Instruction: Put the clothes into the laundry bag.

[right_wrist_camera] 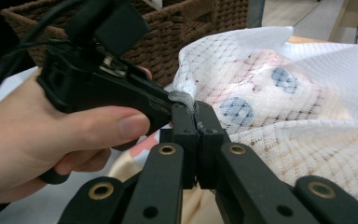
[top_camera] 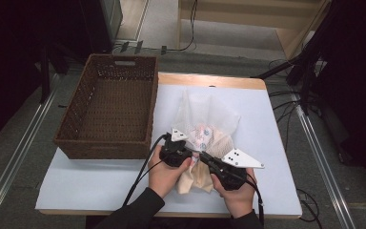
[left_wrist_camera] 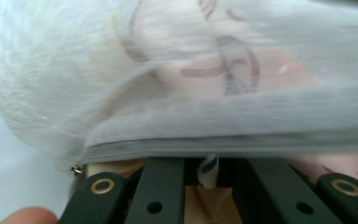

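Both grippers meet at the near edge of a white mesh laundry bag (top_camera: pixel 208 125) lying on the tabletop (top_camera: pixel 100 183). In the high view the right gripper (top_camera: pixel 203 156) comes in from the lower right, held in the person's right hand (top_camera: pixel 238 191), with its grey plate on top. Its own view shows the two black jaws pressed together with the zipper edge of the bag pinched between them, so it is clamped on the bag's hem. The left gripper (top_camera: pixel 193 153), held in the left hand (top_camera: pixel 164 174), reaches in from the left and meets the same edge just beside the right one; in the right gripper view its black body (right_wrist_camera: pixel 107 88) ends at the zipper's grey end. In the left gripper view the jaws stand close together low in the frame, the zipper band (left_wrist_camera: pixel 223 144) runs across just above them, and a striped bit of cloth shows between them; whether the pads actually press on the bag I cannot tell, though they are nearly closed.

Inside the mesh lies beige and patterned clothing (top_camera: pixel 198 177), spilling toward the person. Farther off, at the tabletop's left side, stands a brown wicker basket (top_camera: pixel 76 138), apart from the bag.
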`<state>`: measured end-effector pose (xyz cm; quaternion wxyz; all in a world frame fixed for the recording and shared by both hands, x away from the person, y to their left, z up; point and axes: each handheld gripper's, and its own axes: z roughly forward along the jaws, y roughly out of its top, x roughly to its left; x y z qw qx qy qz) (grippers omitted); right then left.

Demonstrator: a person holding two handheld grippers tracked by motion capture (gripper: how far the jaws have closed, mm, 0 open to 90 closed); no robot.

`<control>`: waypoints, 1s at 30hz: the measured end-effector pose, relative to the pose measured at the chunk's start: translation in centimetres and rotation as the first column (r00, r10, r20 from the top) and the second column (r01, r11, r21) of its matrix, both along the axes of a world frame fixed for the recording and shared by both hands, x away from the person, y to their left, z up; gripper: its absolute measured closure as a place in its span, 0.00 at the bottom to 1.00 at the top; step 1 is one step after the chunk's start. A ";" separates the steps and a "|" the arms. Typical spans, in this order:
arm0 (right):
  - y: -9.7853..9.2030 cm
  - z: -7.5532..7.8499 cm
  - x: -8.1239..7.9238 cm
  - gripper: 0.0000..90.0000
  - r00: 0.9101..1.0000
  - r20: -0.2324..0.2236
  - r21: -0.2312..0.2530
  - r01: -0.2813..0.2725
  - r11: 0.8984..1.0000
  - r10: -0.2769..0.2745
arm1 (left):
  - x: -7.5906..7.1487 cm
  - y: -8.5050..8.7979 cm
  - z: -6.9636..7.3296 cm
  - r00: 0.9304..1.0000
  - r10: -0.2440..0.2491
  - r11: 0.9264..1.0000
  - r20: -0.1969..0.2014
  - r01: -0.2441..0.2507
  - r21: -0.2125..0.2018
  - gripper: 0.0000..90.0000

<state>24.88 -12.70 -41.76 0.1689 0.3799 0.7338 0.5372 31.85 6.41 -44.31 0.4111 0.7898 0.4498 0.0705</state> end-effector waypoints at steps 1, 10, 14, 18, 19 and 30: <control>-0.2 -0.1 0.1 1.00 1.000 -0.006 0.003 0.008 1.000 -0.008 | 0.0 0.1 0.0 1.000 -0.018 1.000 0.002 0.018 -0.006 0.91; -1.5 -0.1 0.7 1.00 0.999 -0.014 0.017 0.050 0.999 -0.050 | -2.4 3.1 2.7 0.982 -0.184 0.961 0.029 0.186 -0.206 0.50; -1.3 -0.1 0.7 1.00 0.999 -0.015 0.018 0.052 0.999 -0.052 | -3.6 2.3 2.8 0.962 -0.270 0.946 0.043 0.273 -0.175 0.37; -1.0 -0.2 0.6 1.00 0.999 -0.016 0.014 0.044 0.999 -0.043 | -3.4 0.3 0.8 0.970 -0.241 0.970 -0.031 0.241 -0.010 0.38; -0.9 -0.2 0.6 1.00 0.999 -0.018 0.015 0.040 0.999 -0.039 | -3.2 0.0 0.1 0.974 -0.219 0.975 -0.054 0.221 0.030 0.41; -0.9 0.1 0.2 1.00 1.000 -0.011 0.037 0.018 0.999 -0.017 | -2.2 -0.1 1.1 0.998 -0.044 0.999 0.053 0.044 -0.005 0.93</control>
